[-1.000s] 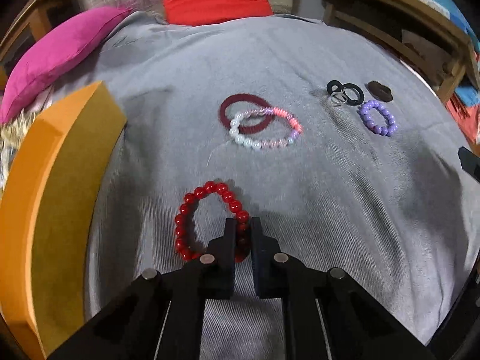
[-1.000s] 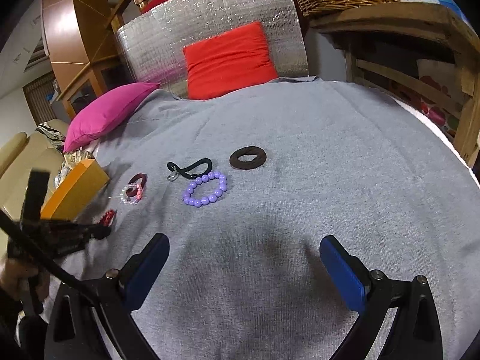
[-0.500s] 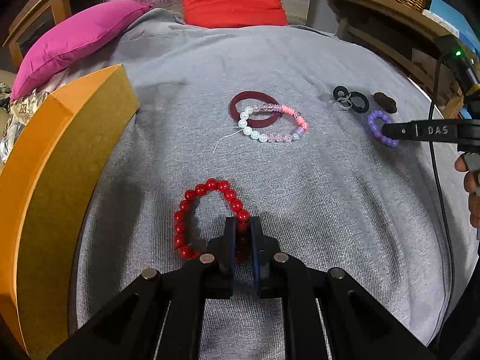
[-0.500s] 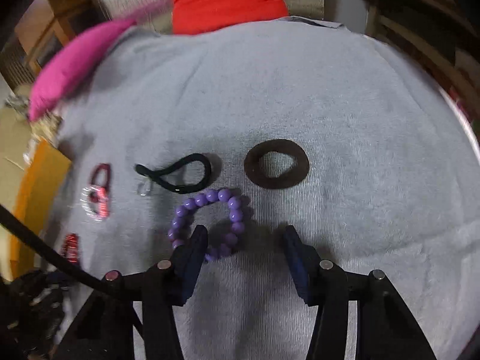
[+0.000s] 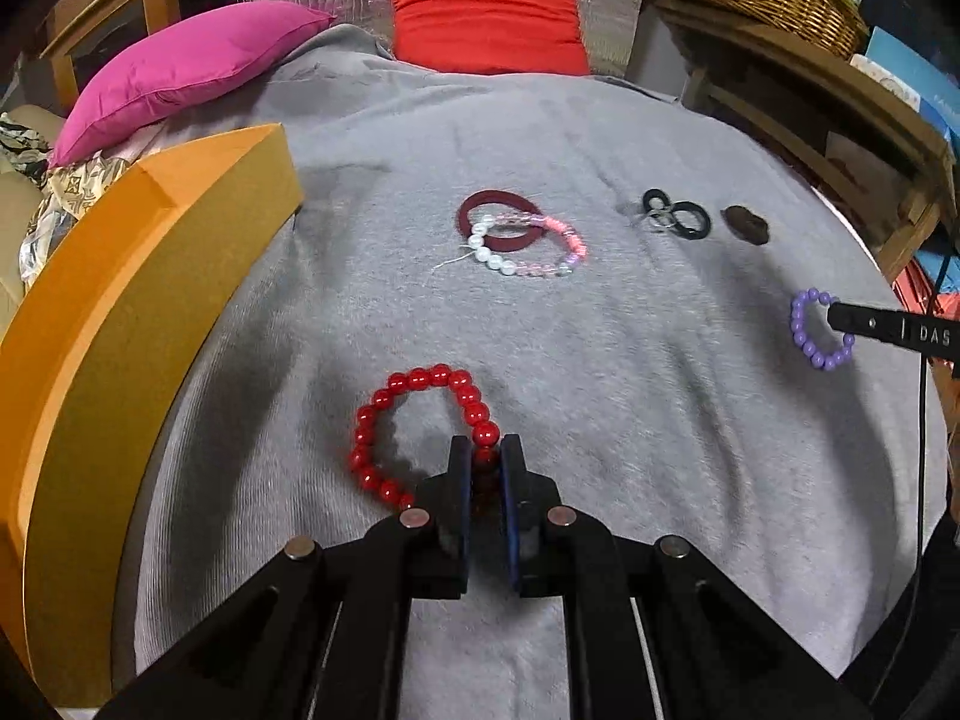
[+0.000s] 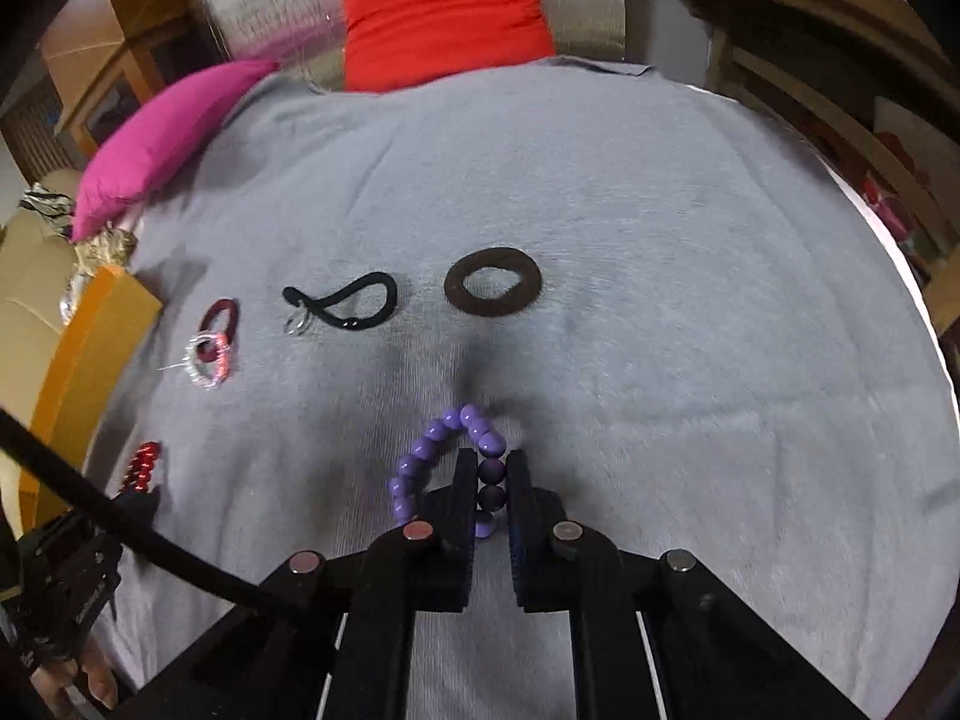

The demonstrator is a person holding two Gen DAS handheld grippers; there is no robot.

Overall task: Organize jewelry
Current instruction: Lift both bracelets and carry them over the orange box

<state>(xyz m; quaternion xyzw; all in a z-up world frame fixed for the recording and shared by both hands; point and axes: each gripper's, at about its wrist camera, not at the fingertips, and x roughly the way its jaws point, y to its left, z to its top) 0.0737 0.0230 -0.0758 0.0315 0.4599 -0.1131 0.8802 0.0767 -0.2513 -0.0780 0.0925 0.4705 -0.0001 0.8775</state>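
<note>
Left claw (image 5: 485, 456) pinches the red bead bracelet (image 5: 420, 435) beside the orange box (image 5: 120, 330), while the right claw (image 6: 492, 468) clamps the purple bead bracelet (image 6: 444, 456) over the grey cloth (image 6: 660, 360).

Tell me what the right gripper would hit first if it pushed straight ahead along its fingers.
The right gripper, shut on the purple bead bracelet, points toward the brown hair tie. Bare grey blanket lies between, so that tie probably comes first, though depth is uncertain.
</note>
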